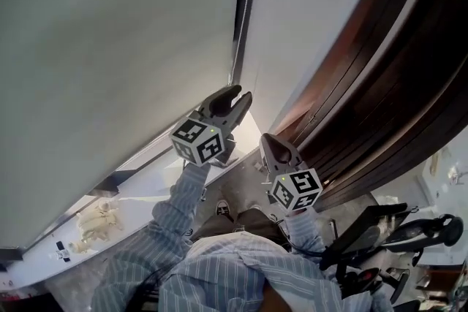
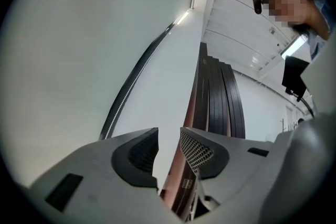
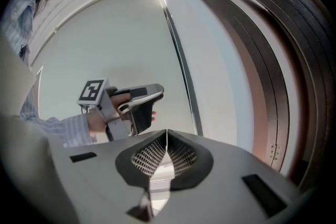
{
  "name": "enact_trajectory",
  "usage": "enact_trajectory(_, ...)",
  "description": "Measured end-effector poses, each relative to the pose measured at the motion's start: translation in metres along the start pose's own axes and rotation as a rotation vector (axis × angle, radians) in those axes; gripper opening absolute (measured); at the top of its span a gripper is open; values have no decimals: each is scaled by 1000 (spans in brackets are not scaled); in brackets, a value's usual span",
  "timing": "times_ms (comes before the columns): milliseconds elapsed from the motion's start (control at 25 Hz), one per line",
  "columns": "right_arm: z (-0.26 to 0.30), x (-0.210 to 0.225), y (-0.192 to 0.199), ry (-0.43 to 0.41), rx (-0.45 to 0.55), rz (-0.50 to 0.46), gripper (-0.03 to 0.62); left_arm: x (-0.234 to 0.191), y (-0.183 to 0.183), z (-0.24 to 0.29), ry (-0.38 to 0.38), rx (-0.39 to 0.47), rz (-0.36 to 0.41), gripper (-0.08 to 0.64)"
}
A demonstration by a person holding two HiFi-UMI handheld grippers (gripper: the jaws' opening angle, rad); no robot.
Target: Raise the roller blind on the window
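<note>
Two striped sleeves (image 1: 183, 204) show at lower centre. Just above, the right gripper (image 1: 268, 138) is pinched closed and empty; the left gripper (image 1: 242, 93) stands parted, nothing between. Beyond, the blind (image 1: 110, 47) fills the upper left, hanging nearly to the sill (image 1: 142, 183).

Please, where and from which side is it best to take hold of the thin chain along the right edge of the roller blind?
Probably the stretch of chain level with the grippers, approached from the room side. It is thin and runs straight up beside the roller blind, so the open left gripper should straddle it sideways and pinch across it.
</note>
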State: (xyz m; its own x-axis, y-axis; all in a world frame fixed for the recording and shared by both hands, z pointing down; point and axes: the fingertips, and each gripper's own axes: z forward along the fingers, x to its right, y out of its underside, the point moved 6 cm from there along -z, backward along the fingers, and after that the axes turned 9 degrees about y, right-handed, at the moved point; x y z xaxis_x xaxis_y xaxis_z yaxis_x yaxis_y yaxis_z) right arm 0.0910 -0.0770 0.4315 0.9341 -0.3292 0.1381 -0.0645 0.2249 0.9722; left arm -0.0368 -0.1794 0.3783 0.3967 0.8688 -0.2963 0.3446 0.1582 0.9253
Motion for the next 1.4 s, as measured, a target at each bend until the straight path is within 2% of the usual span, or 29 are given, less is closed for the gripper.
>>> enact_trajectory(200,6,24,-1,-1,-19,3,8,-28,-18,57,-45,-34,151,105)
enact_trajectory(480,34,51,-18,-66,-23,-31,8,-68,-29,128,-70,-61,222,106)
enact_trajectory(720,51,76,-25,-118,-23,-39,8,-95,-33,162,-122,-48,218,106)
enact_trajectory(840,56,84,-23,-126,-27,-30,8,-103,-35,170,-120,-35,199,104)
enact_trajectory(1000,61,87,-21,-119,-38,-28,8,-108,-45,170,-98,24,147,100)
enact_trajectory(1040,62,87,-22,-115,-35,-27,8,-109,-47,169,-91,23,149,77)
enact_trajectory(1080,64,86,-23,-109,-30,-25,8,-110,-48,167,-83,18,154,19)
enact_trajectory(1120,66,85,-26,-102,-23,-22,8,-111,-49,163,-72,12,157,18)
enact_trajectory(1240,74,76,-41,-81,22,-32,8,-114,-47,145,-30,0,140,17)
enact_trajectory(1400,78,69,-94,-82,169,-40,8,-109,-34,124,-7,-17,114,15)
